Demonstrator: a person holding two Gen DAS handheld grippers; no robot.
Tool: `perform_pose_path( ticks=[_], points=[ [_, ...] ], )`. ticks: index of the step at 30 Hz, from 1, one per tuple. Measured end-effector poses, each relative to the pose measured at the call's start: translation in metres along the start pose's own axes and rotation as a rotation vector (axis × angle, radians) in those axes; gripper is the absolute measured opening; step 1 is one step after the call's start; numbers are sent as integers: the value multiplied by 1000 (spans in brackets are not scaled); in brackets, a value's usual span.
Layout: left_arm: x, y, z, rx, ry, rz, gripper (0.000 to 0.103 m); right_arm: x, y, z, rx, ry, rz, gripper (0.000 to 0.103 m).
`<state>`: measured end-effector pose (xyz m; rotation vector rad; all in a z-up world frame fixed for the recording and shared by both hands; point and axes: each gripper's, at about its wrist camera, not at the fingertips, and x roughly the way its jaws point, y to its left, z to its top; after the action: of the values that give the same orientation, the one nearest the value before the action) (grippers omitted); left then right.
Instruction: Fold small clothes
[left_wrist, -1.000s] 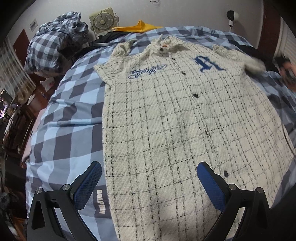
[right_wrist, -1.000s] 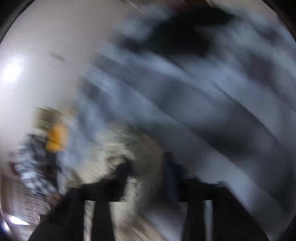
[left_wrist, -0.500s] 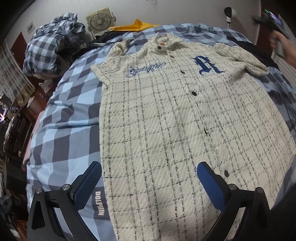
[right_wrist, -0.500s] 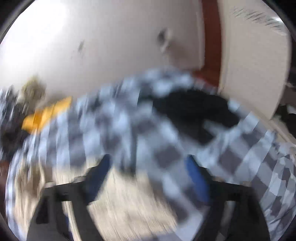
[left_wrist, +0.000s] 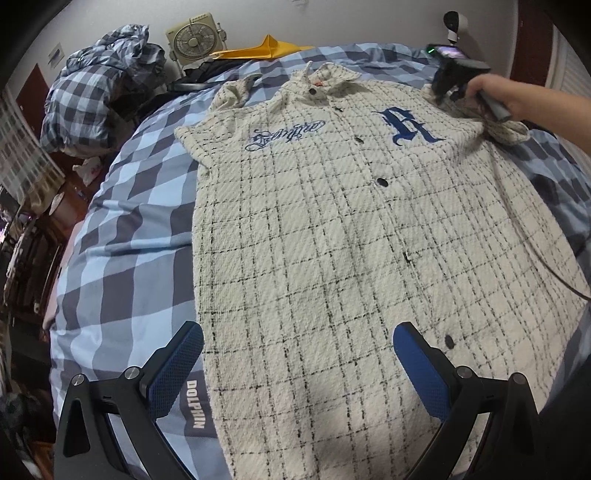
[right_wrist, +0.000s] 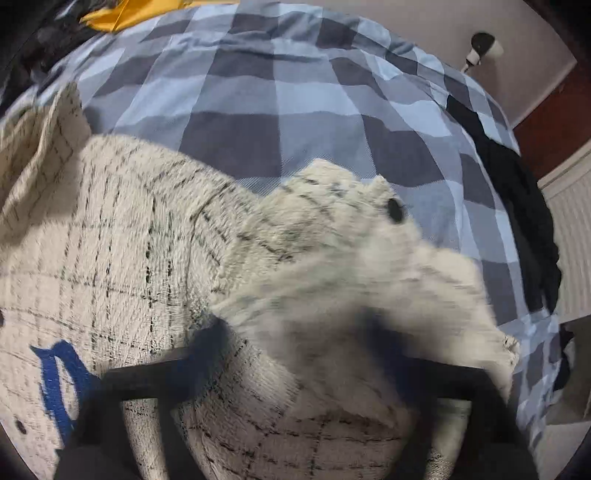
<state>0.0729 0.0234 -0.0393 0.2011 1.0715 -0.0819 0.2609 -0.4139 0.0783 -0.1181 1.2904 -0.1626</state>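
Shirt: a cream shirt (left_wrist: 332, 229) with thin black checks lies spread flat, front up, on the bed (left_wrist: 122, 240), collar toward the wall, hem toward the left gripper.
Writing on shirt: a large blue Gothic letter "R" (left_wrist: 406, 127) on one side of the chest; blue embroidered script (left_wrist: 286, 133) on the other, too ornate to read.
Collar tag: a small orange tag (left_wrist: 317, 83) inside the neck, text too small to make out.
Bed label: a grey patch reading "DOLPHIN" (left_wrist: 195, 404) on the blue-and-grey checked cover, just beside the shirt's hem edge.
Left gripper: the left gripper (left_wrist: 297, 369) hovers over the hem with its blue pads wide apart, gripping nothing.
Right gripper: the right gripper (right_wrist: 295, 354), in a hand (left_wrist: 491, 94), sits at the sleeve (right_wrist: 369, 258); its jaws are closing with bunched sleeve fabric between them. Blur hides whether the pads press yet.
Edges: the shirt's side toward the "DOLPHIN" patch runs straight; the sleeve under the right gripper is rumpled.
Open room: bare cover lies wide along that straight side; a dark garment (right_wrist: 517, 206) lies at the bed's far edge.
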Motion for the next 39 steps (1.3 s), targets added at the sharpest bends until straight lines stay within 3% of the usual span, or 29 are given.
perform_pose_path(
  ticks=[2,4,6,11,17,21,24,27,30,33,34,37,39],
  points=[
    [-2,1,1,-6,-10,0,103,-9,-31,12,147,-15,170,13],
    [-6,2,2,-10,-24,7,103,-42,-82,12,294,-104,342,13],
    [-10,4,3,-17,-41,12,103,-82,-136,9,400,-208,425,13],
    [-17,7,3,-29,-69,36,103,-183,-261,-24,578,-455,438,13],
    [-29,22,6,-78,-111,50,103,-248,-309,-67,712,-582,409,13],
    [-37,33,6,-120,-131,38,103,-266,-299,-72,763,-606,416,13],
    [-41,40,4,-138,-150,45,103,-270,-262,-60,731,-619,451,13],
    [-45,48,3,-171,-158,41,103,-293,-199,-41,622,-654,494,13],
    [-48,57,2,-202,-168,29,103,-318,-120,-26,488,-656,593,13],
    [-50,62,1,-217,-181,36,103,-330,-17,-10,341,-582,757,15],
    [-51,63,1,-220,-184,37,103,-327,18,-4,288,-533,819,23],
    [-52,67,-2,-233,-189,34,103,-290,126,14,153,-260,1040,60],
    [-53,68,-4,-234,-187,33,103,-248,165,13,203,-38,1083,62]
  ],
)
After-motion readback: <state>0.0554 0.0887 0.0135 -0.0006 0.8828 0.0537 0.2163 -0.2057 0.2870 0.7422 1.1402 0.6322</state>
